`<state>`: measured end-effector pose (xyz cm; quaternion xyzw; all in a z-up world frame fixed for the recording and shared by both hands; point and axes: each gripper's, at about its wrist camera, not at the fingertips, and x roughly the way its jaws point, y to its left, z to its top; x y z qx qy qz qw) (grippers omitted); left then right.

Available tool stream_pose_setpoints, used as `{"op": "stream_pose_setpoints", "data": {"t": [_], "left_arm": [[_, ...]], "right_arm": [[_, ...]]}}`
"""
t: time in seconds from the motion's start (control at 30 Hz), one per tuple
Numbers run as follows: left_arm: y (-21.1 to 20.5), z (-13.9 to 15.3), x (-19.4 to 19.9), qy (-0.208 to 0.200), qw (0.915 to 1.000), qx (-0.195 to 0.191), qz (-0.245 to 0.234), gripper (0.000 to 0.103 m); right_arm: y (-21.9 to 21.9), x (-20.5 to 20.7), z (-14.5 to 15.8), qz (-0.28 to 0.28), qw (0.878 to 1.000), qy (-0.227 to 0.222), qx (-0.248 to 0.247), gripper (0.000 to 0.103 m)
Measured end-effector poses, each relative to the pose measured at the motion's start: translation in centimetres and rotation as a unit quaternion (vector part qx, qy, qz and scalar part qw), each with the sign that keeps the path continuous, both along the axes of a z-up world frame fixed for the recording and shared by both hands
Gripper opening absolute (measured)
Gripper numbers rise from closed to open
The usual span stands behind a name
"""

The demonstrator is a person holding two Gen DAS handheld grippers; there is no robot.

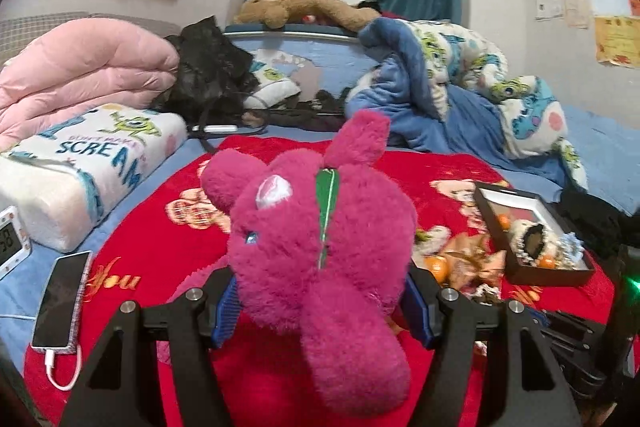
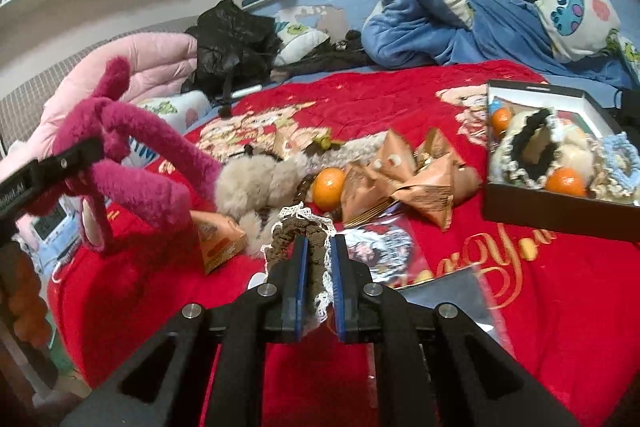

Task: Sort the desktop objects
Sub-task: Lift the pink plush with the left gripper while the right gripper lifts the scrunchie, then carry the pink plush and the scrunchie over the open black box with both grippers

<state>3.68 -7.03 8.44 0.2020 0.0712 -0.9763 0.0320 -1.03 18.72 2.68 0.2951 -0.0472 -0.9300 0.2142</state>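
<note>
The right gripper [image 2: 318, 259] is pinching a brown knitted scrunchie with white lace trim [image 2: 310, 239] between nearly closed jaws, above the red printed blanket [image 2: 540, 287]. The left gripper [image 1: 320, 303] is squeezing a magenta plush toy [image 1: 320, 239], jaws spread around its body. Farther off, the black open box [image 2: 552, 219] is holding oranges and scrunchies. The bulky plush is probably at risk of slipping, since soft fur compresses.

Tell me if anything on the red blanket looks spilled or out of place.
Yes. Tan paper packets and a loose orange mandarin lie scattered beside the black shallow box, which already holds other mandarins and hair scrunchies.
</note>
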Motion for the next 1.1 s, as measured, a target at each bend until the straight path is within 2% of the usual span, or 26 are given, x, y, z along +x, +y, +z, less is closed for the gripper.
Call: {"op": "stream_pose_setpoints", "data": {"t": [0.3,0.67,0.87,1.1], "left_arm": [[7.0,0.6,0.3,0.001,0.9967,0.016,-0.079,0.068],[17.5,1.2,0.6,-0.002,0.9828,0.015,-0.184,0.069],[20.5,1.4,0.5,-0.009,0.9794,0.008,-0.202,0.069],[22.5,1.4,-0.9,-0.022,0.9771,-0.019,-0.211,0.069]], "right_arm": [[4.9,1.3,2.1,-0.035,0.999,0.019,-0.005,0.011],[15.8,4.6,4.4,-0.124,0.992,0.037,-0.017,0.011],[18.6,5.5,4.9,-0.14,0.989,0.041,-0.015,0.011],[20.1,4.8,5.1,-0.145,0.988,0.045,-0.027,0.011]]}}
